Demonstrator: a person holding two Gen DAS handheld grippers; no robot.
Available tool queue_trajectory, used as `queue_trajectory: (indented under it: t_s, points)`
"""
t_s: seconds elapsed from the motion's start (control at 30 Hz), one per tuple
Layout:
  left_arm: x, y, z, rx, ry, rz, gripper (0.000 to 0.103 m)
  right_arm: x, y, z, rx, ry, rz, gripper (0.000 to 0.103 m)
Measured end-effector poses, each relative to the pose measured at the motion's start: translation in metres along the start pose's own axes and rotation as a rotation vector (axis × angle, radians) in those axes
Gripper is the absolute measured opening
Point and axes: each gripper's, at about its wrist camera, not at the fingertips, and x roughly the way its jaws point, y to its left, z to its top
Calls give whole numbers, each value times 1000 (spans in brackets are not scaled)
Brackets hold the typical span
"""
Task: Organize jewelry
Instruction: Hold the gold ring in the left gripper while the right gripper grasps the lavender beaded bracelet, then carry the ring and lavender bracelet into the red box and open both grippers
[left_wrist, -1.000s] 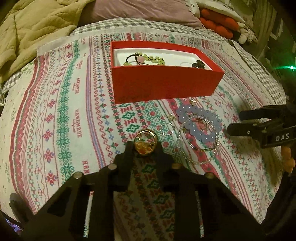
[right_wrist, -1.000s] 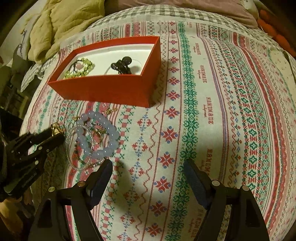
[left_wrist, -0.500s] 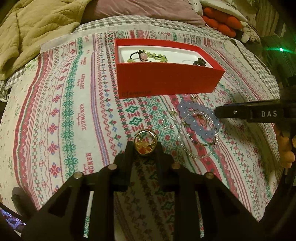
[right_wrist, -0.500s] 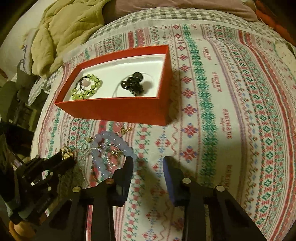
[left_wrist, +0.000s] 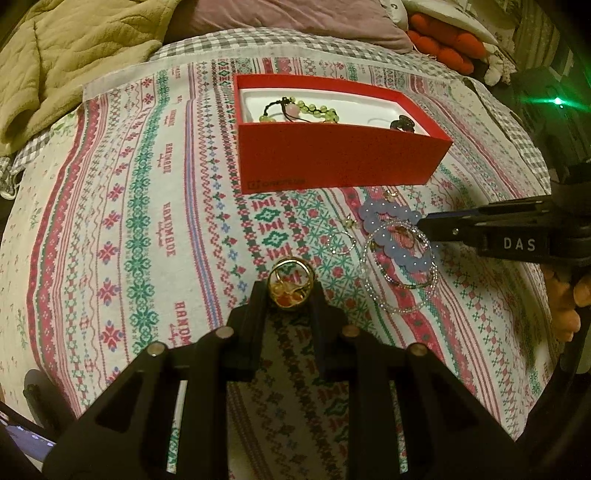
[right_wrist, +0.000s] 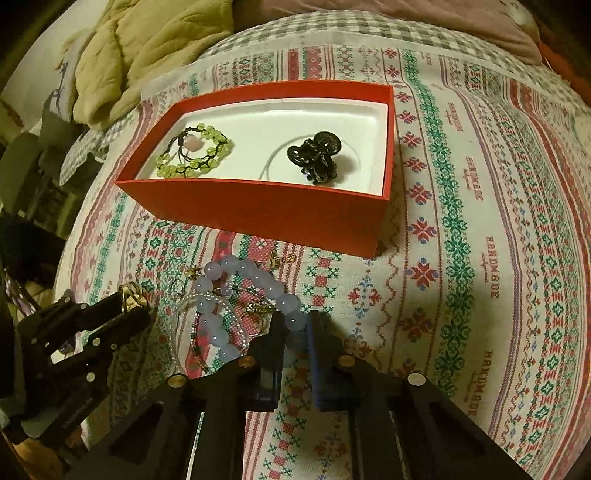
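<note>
Right gripper (right_wrist: 295, 325) just closing, pinching lilac bracelet (right_wrist: 240, 295); pinch shows only right view.

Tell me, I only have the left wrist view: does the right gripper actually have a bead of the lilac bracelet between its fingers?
Observer: Yes. In the right wrist view the right gripper has just been closing, and one bead of the lilac bracelet sits between its fingers.
Operator: And the dark item in the red box?
Observer: A black claw clip, lying on the white floor of the red box, apart from the green bead bracelet.
</note>
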Motion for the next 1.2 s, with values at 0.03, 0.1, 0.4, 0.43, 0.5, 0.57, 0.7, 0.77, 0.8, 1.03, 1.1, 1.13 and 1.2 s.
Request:
queue_trajectory:
  t_s: [0.03, 0.1, 0.4, 0.43, 0.5, 0.57, 0.7, 0.77, 0.8, 1.03, 1.1, 1.13, 1.2]
  points:
    - [0, 1, 0, -2, 1, 1, 25, -1, 0, 0, 1, 0, 2, 12]
    - [-1, 2, 0, -8, 3, 4, 25, -7, 1, -1, 1, -7, 8, 12]
    - [-11, 3, 3, -29, 10, 10, 25, -47, 0, -7, -12, -77, 33, 11]
    - [-11, 4, 4, -31, 9, 8, 25, -51, 1, -7, -15, -84, 36, 12]
    - [-15, 3, 6, -38, 3, 3, 25, -57, 5, -6, -22, -97, 41, 11]
    - [-20, 2, 8, -43, -3, -2, 25, -66, 5, -7, -32, -112, 42, 12]
    - [-27, -1, 12, -45, -15, -11, 25, -79, 12, -6, -40, -140, 51, 11]
    - [-29, -4, 13, -43, -20, -13, 25, -83, 15, -5, -43, -151, 53, 11]
    - [-30, -5, 14, -41, -23, -15, 25, -84, 15, -4, -43, -154, 55, 11]
    - [-36, -12, 21, -39, -38, -22, 25, -99, 15, -1, -38, -186, 66, 12]
    - [-39, -15, 25, -42, -46, -27, 25, -104, 14, 0, -32, -198, 71, 11]
    - [-41, -16, 27, -43, -52, -30, 25, -106, 13, 1, -29, -203, 73, 11]
    - [-44, -18, 30, -45, -62, -35, 25, -112, 12, 4, -21, -218, 76, 11]
